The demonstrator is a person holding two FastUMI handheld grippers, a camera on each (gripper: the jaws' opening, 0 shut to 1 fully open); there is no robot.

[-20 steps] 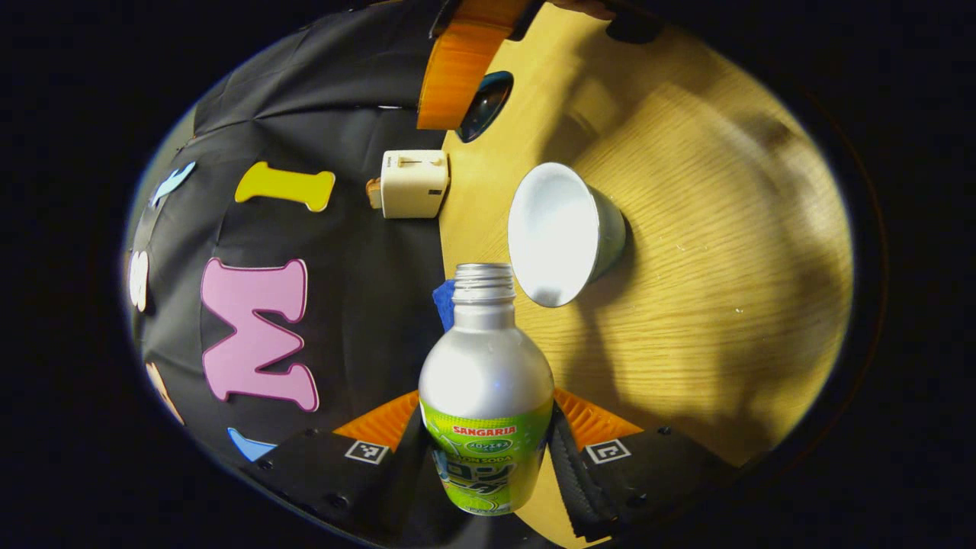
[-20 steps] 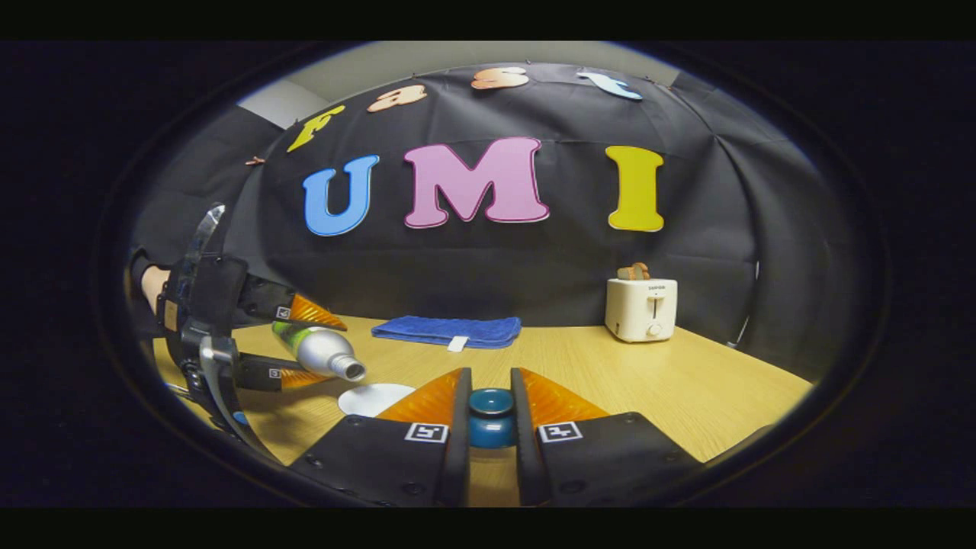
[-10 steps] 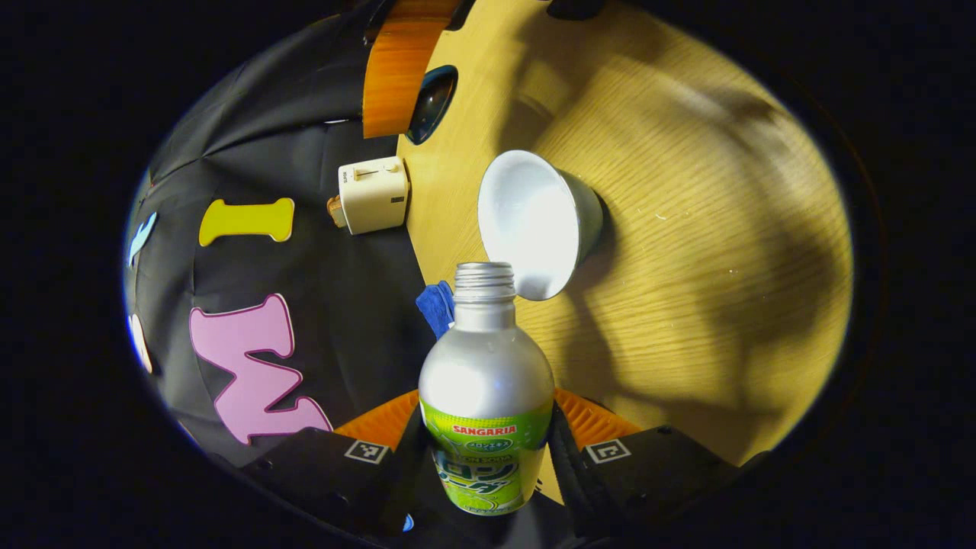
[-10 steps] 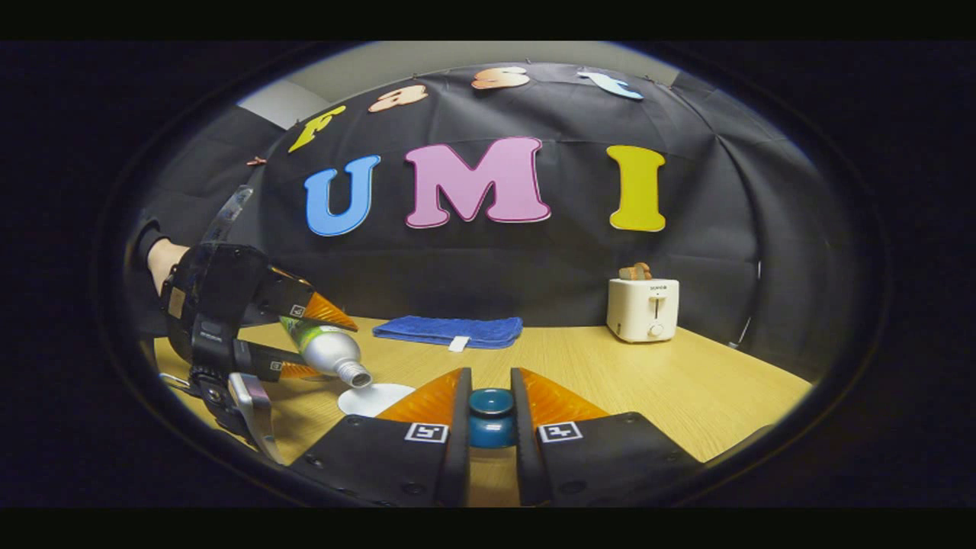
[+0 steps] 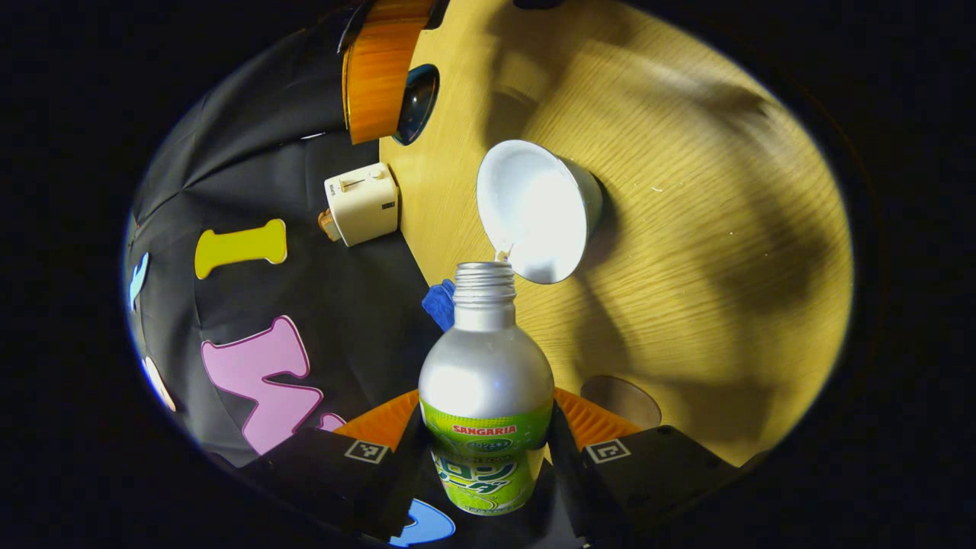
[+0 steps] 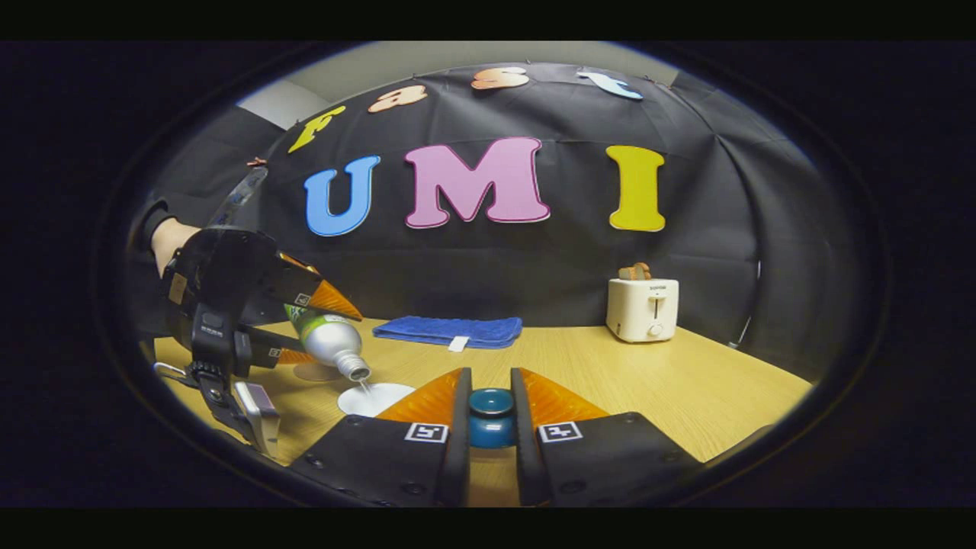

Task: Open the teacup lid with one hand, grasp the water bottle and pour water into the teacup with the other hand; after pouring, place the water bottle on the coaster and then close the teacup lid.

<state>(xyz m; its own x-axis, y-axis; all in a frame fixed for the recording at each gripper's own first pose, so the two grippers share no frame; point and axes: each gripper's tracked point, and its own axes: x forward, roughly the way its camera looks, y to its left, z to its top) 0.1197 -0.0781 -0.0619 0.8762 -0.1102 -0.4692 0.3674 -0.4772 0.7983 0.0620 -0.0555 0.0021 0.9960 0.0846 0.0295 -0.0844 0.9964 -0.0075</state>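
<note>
1. Centre of the left gripper view: the water bottle is tipping forward, its threaded open mouth hanging just over the near rim of the teacup, and a thin stream seems to be leaving the mouth.
2. At the bottom of that view the left claw is pinching the bottle's labelled lower body, one finger pressing on each side.
3. Lower centre of the right gripper view, the right claw is gripping the teacup lid by its rounded, glossy dark-blue knob, holding it well apart from the cup.
4. Judging progress: the lid is off and pouring is under way; setting the bottle on the coaster, a flat round disc lying at the lower right of the left gripper view, and closing the cup are not yet done.
5. Materials: the bottle is looking like smooth brushed metal with a bright green wrap; the cup is flaring wide, white and glazed inside.
6. Farther out, the wood-grain worktop is carrying a folded blue cloth and a cream toaster at the right.
</note>
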